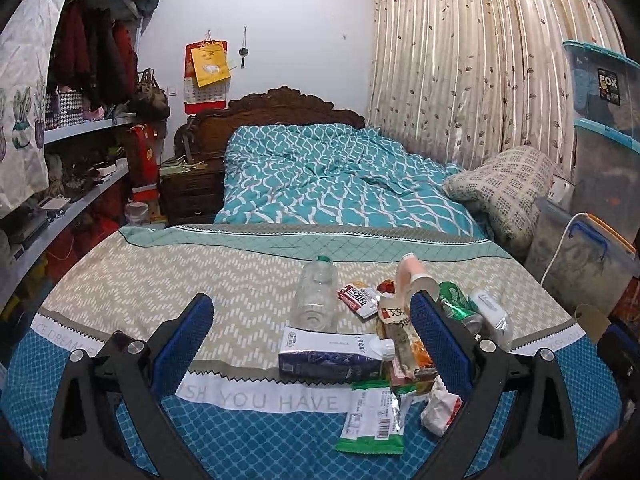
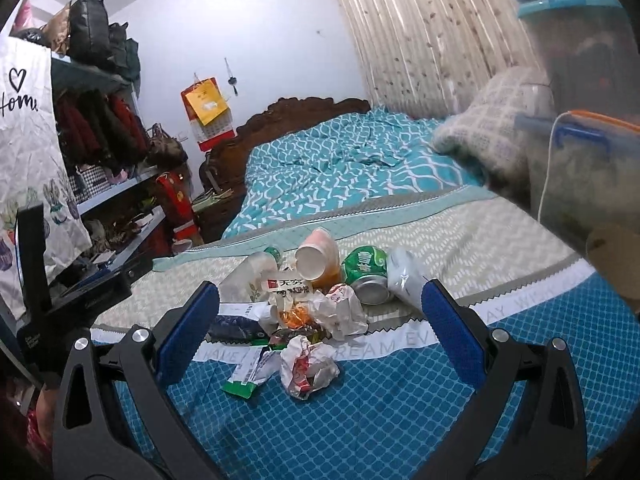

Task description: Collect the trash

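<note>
Both tools hang over the foot of the bed (image 1: 120, 280), fingers spread wide and holding nothing: the left tool (image 1: 312, 336) and the right tool (image 2: 320, 316). The trash pile (image 2: 304, 304) lies on the bedspread. Around the green can (image 2: 366, 274): a paper cup (image 2: 310, 258) just left, a clear bottle (image 1: 316, 296) farther left, a crumpled wrapper (image 2: 306, 368) nearer the tools.

Bed (image 1: 140, 280), teal quilt (image 1: 320, 176), pillow (image 1: 500, 184), trash pile (image 2: 304, 312)
</note>
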